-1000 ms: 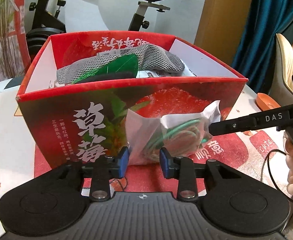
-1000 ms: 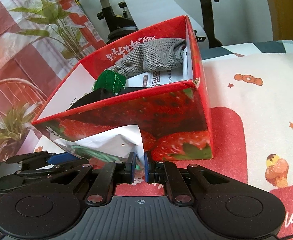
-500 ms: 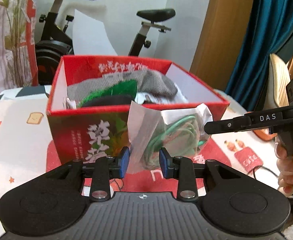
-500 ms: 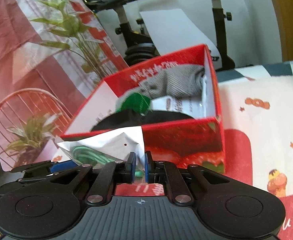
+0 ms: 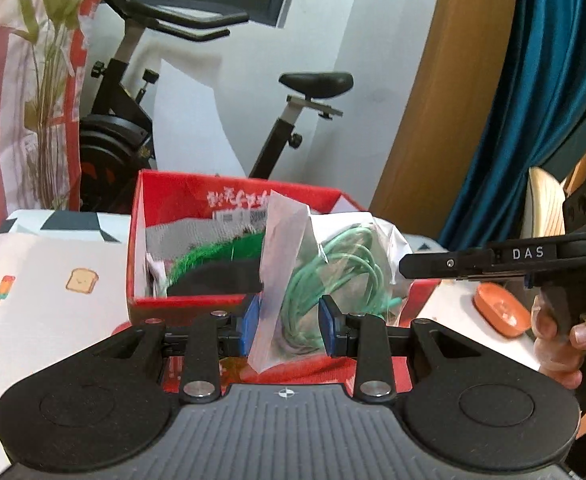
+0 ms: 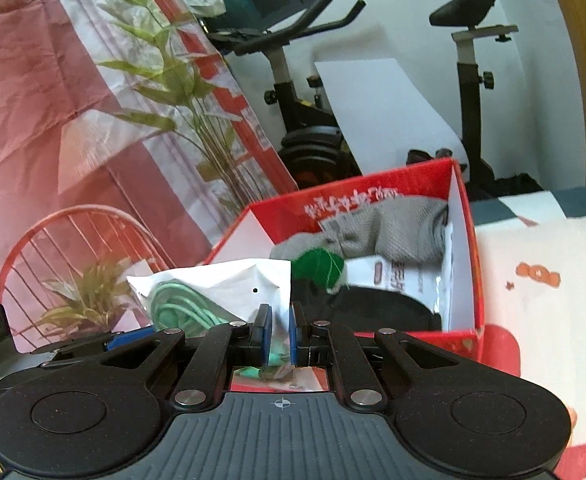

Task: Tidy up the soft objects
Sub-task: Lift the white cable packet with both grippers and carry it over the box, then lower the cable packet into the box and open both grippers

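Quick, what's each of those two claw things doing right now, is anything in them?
Left gripper: closed on the clear bag of green cable.
Right gripper: closed, pinching the same bag's white edge.

My left gripper [image 5: 289,322] was all black plastic: a ribbed grey-black body near the lens with a small white crosshair mark, two round raised discs at its corners, and flat linkage arms pinned by silver screws. Its fingertips [image 5: 251,322] wore blue pads. My right gripper [image 6: 280,330] was built the same way, with the same ribbing, crosshair, silver pivots and blue pads. Seen side-on from the left camera, its long black finger carried white letters "DAS" and one small silver screw. My hand [image 5: 561,344] wrapped its black handle, with painted nails; no sleeve showed.
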### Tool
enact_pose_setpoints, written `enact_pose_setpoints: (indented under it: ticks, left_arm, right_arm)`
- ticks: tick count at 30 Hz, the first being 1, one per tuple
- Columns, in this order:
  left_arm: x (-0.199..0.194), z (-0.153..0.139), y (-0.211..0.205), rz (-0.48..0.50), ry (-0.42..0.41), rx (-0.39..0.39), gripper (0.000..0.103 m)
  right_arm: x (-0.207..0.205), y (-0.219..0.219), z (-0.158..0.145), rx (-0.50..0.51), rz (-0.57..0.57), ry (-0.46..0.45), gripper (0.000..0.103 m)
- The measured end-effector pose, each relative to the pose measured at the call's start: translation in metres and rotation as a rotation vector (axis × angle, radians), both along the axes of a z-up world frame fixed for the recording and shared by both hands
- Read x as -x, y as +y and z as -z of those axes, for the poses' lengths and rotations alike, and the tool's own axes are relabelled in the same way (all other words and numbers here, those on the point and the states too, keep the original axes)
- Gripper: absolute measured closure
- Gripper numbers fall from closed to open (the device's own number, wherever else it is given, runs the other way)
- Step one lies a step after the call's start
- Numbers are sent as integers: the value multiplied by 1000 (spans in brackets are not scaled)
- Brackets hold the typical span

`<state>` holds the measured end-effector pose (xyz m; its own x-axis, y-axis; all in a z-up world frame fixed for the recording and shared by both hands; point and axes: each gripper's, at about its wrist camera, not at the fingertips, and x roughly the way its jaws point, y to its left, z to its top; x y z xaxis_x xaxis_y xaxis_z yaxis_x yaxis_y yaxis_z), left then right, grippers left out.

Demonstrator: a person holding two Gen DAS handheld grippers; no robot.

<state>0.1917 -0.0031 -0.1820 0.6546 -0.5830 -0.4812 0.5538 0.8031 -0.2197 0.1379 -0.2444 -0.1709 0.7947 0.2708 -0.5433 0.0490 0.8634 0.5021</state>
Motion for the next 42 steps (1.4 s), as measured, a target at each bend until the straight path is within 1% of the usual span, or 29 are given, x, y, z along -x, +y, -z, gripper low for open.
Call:
enact_pose_setpoints:
  ticks: [5, 8, 12, 15, 20, 25, 26, 28, 31, 35, 37, 39, 41, 42]
  left_arm:
    - [-6, -11, 1, -11, -28, 31, 69]
    - [-14, -17, -1, -17, -40, 33, 69]
    - [-27, -21, -4, -26, -34, 45, 69]
    - [-39, -20, -6, -34, -16, 52, 69]
    - [-57, -12, -12, -49, 41, 30, 69]
    - [-68, -5, -19, -55, 61, -18, 69]
    - [-71, -3, -19, -62, 68, -25, 69]
    - [-75, 0, -18, -72, 81, -29, 69]
    - [-78, 1, -21, -109, 82, -78, 68]
    - [-78, -2, -20, -128, 78, -95, 68]
    - [-77, -4, -20, -133, 72, -105, 67]
    - [-76, -6, -21, -137, 67, -109, 64]
    - [-76, -9, -21, -145, 59, -113, 56]
    - [-75, -11, -21, -148, 53, -115, 54]
  right_arm:
    - [-15, -6, -12, 6, 13, -28, 94]
    - [-27, -9, -16, 13, 16, -22, 94]
    - [-40, -16, -18, 15, 28, -23, 94]
    - [-50, -20, -11, 16, 39, 1, 94]
    - [-63, -27, 9, 8, 68, 61, 94]
    - [-70, -34, 30, 6, 100, 109, 94]
    - [-70, -34, 33, 16, 99, 116, 94]
    - [-74, -32, 38, 70, 101, 136, 94]
    - [-77, -32, 47, 104, 113, 161, 93]
    - [-75, -29, 47, 201, 131, 154, 86]
    - [-75, -27, 46, 233, 134, 144, 86]
    - [-74, -27, 43, 246, 135, 137, 84]
    - [-72, -25, 39, 257, 136, 127, 83]
    - [-71, -24, 36, 266, 136, 121, 82]
